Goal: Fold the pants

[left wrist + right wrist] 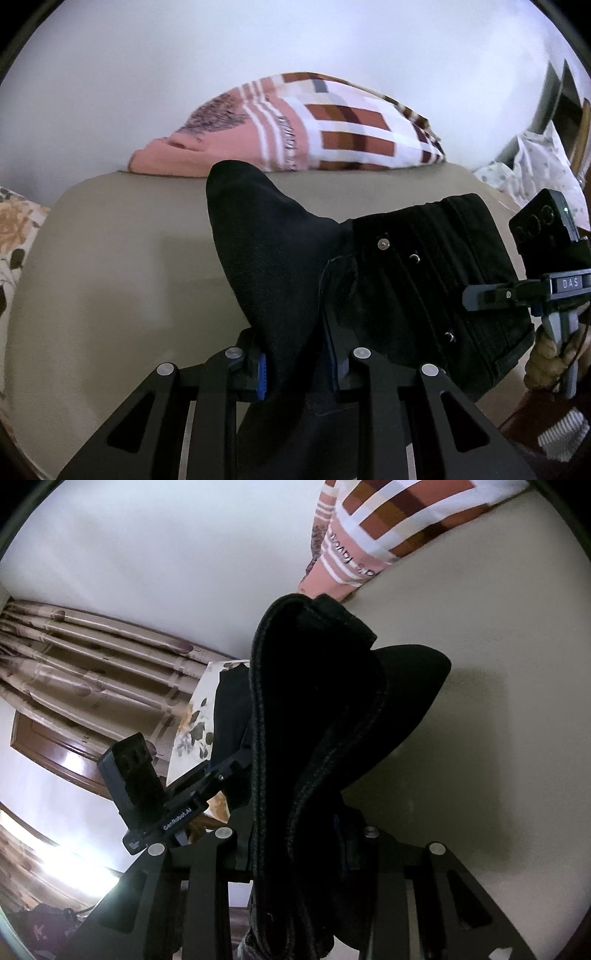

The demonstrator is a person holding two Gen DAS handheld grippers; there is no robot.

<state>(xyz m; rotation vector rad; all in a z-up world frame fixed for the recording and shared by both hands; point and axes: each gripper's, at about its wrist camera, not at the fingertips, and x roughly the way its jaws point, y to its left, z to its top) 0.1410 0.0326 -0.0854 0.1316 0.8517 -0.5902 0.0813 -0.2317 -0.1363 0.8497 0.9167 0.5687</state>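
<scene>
Seen from the left wrist only: studs and stitched waistband of the black pants [424,280], a pink and checked pillow [295,125] against the white wall [110,74], white patterned cloth [543,166] at far right, and the right gripper [480,297] reaching in from the right. Seen from the right wrist only: brown curtains [92,657], a flowered cushion [195,720], and the left gripper [236,764] alongside.

Left gripper [295,369] clamped on a fold of pants cloth, fingers closed onto it. Right gripper [299,849] likewise pinched on the thick waistband edge [273,738].

Pants lifted, bunched between both grippers, long axis running across from left to right, one flap [258,229] pointing up and away. Beige bed [110,277] below, bare toward the pillow and left edge.
</scene>
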